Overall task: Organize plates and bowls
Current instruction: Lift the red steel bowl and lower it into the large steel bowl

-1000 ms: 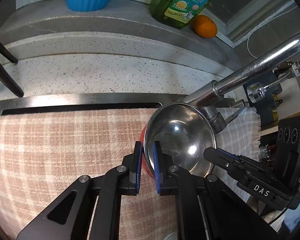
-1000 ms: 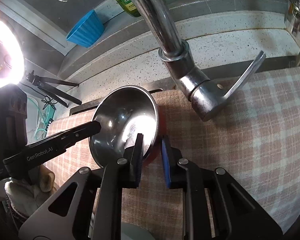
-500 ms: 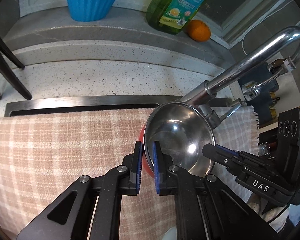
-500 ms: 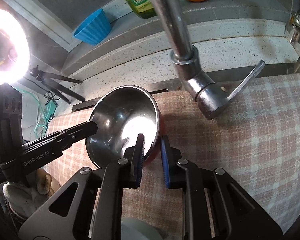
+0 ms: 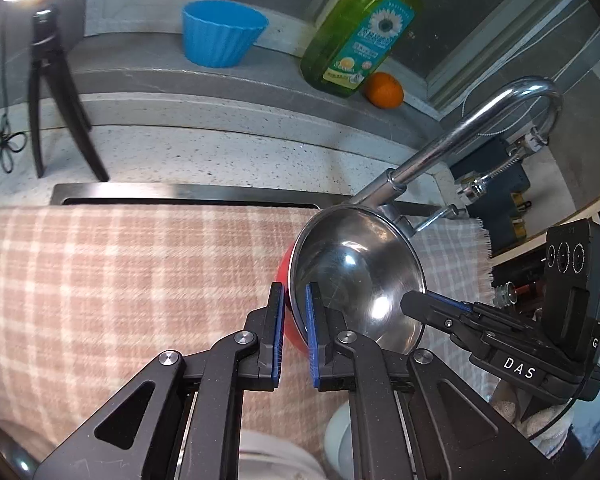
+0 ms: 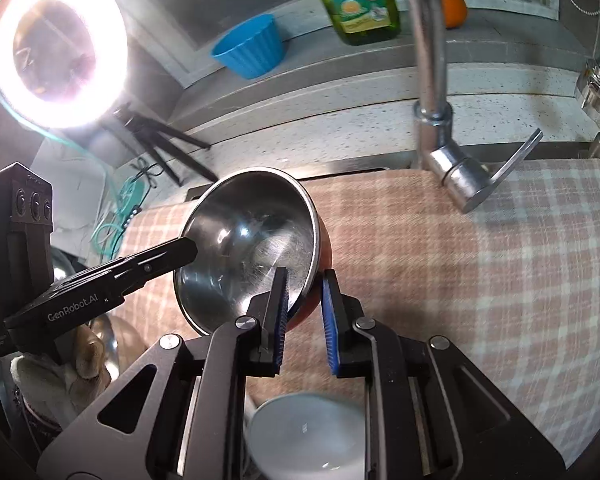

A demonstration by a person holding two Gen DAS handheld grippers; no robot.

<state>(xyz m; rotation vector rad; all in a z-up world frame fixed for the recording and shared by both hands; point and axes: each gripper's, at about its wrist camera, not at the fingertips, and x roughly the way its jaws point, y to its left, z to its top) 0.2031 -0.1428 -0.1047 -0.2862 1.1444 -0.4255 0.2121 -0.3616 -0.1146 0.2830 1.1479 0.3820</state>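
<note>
A steel bowl with a red outside is held up above the checked cloth. My left gripper is shut on its left rim. My right gripper is shut on the opposite rim, one finger inside and one outside; the bowl shows in the right wrist view too. Each gripper shows in the other's view: the right one and the left one. A white bowl sits low beneath the right gripper and also shows in the left wrist view.
A chrome tap stands just behind the bowl, with its lever to the right. On the ledge behind are a blue cup, a green soap bottle and an orange. A ring light on a tripod stands far left.
Both grippers have lifted the bowl and drawn back from the tap; more of the ledge and tap now shows. Both grips are unchanged.
</note>
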